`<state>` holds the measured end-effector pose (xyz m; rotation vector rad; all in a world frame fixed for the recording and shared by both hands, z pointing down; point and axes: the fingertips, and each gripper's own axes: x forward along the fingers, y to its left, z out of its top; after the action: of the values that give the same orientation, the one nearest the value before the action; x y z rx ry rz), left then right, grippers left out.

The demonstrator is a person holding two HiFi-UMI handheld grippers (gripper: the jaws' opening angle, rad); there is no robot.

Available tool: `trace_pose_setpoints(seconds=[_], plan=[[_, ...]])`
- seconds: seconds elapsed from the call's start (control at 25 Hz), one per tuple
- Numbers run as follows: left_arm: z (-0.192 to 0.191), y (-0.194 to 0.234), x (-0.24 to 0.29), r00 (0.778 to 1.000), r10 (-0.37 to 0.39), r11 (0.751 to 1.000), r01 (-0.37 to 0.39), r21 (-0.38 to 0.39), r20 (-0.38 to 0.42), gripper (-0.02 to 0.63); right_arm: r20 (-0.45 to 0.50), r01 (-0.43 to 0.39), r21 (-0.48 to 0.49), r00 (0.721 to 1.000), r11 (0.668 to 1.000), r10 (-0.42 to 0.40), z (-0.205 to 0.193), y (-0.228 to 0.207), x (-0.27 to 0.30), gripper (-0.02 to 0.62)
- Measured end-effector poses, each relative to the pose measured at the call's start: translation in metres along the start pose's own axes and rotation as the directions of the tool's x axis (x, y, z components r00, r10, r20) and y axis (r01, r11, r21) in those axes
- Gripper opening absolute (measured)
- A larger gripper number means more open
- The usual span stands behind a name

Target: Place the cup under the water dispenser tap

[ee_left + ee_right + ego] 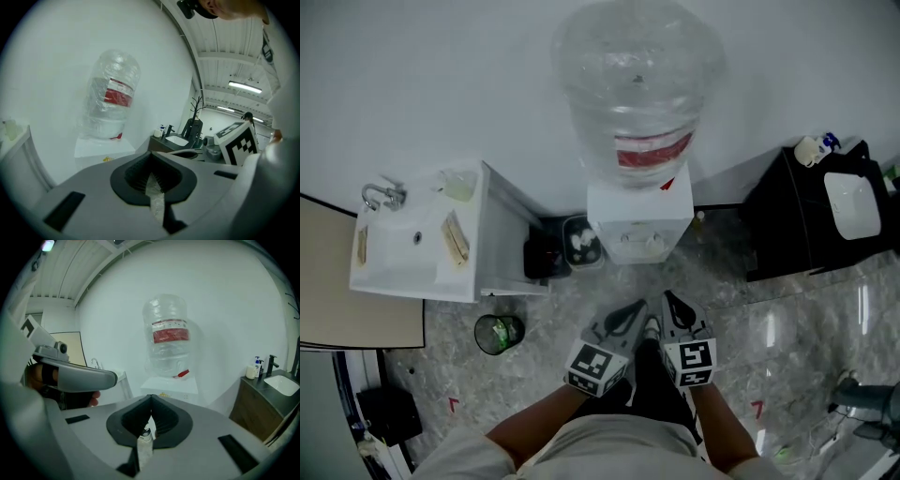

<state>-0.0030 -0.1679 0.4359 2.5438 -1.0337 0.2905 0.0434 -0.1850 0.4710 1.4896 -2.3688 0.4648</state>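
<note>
Head view: the left gripper (625, 319) and the right gripper (677, 309) are held side by side over the floor, well short of the water dispenser (637, 220). The dispenser's tap recess is too small to read. The only cup-like item is a pale translucent cup (457, 184) standing on the white sink cabinet (502, 234), well apart from the dispenser and to its left; that this is the task's cup is a judgement. Left gripper view: the fingers (136, 174) are closed against each other with nothing between them, and the dispenser's bottle (112, 93) lies ahead. Right gripper view: the fingers (125, 420) are likewise together and empty. Handling: the cup is probably thin plastic, so light, flexible and easily crushed. Take it by the side wall just below the rim, close gently and keep it upright.
</note>
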Motion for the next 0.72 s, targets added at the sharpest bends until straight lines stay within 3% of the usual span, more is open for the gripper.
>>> trace_pose_setpoints(seconds=[0.24, 0.72], plan=[[0.006, -0.025, -0.031, 1.000, -0.016, 1.000, 0.016, -0.012, 0.009, 0.005, 0.032, 0.014, -0.002, 0.999, 1.000, -0.014, 0.020, 0.023, -0.044, 0.017], [0.023, -0.047, -0.077, 0.997, -0.041, 0.999, 0.039, 0.037, 0.067, 0.005, 0.081, 0.053, -0.024, 0.995, 0.998, -0.051, 0.040, 0.059, -0.087, 0.017]])
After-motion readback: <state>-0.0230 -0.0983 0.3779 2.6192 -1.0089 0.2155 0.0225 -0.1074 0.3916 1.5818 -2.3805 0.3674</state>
